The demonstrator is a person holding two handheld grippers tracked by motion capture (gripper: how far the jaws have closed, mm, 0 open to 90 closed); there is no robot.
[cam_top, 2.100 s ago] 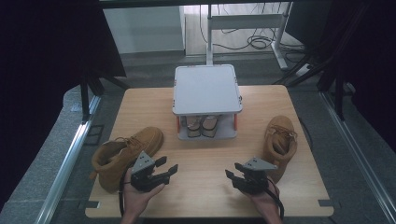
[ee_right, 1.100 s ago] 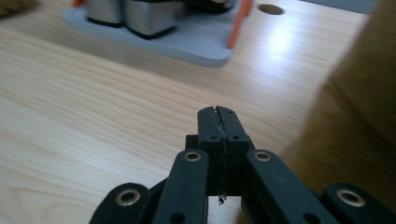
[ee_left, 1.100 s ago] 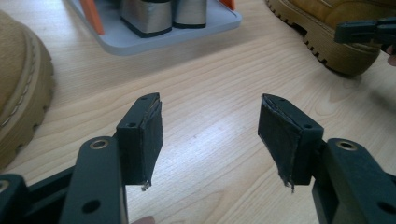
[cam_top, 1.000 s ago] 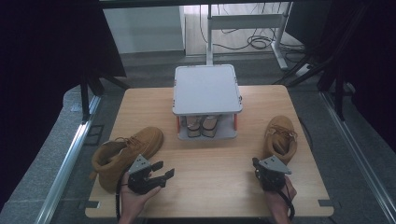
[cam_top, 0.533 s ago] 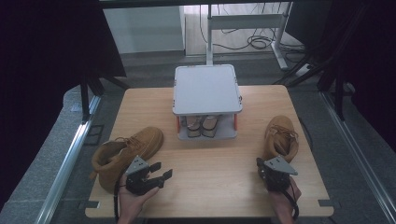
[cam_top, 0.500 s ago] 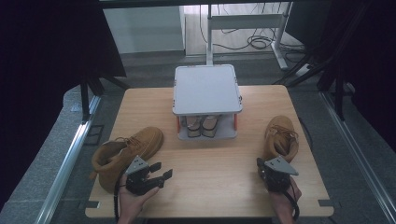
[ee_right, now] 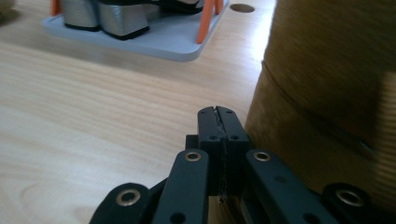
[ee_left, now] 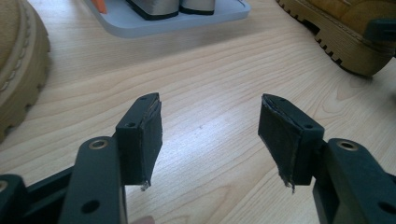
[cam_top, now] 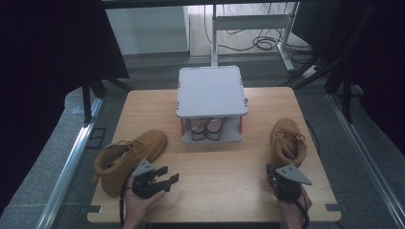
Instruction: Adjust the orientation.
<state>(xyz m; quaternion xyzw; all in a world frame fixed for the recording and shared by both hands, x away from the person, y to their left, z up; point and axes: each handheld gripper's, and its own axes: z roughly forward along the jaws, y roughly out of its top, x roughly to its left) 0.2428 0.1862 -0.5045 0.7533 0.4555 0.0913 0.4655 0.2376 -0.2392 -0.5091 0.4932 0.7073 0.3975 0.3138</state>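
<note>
Now the right tool (cam_top: 281, 177), pressed together, has swung in behind the right boot (cam_top: 288, 141). Left tool (cam_top: 165, 180) stays spread, empty. A grasp there looks next.

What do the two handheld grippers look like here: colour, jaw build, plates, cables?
Both are black. The left gripper has flat linkage bars with round rivets, and rectangular jaws faced with dark pad material fraying at the lower corners. The right gripper has the same riveted bars and blocky jaw tips with small screws. In the high view each carries a grey three-cornered plate on top, and a black cable trails from each. No sleeves are visible.
</note>
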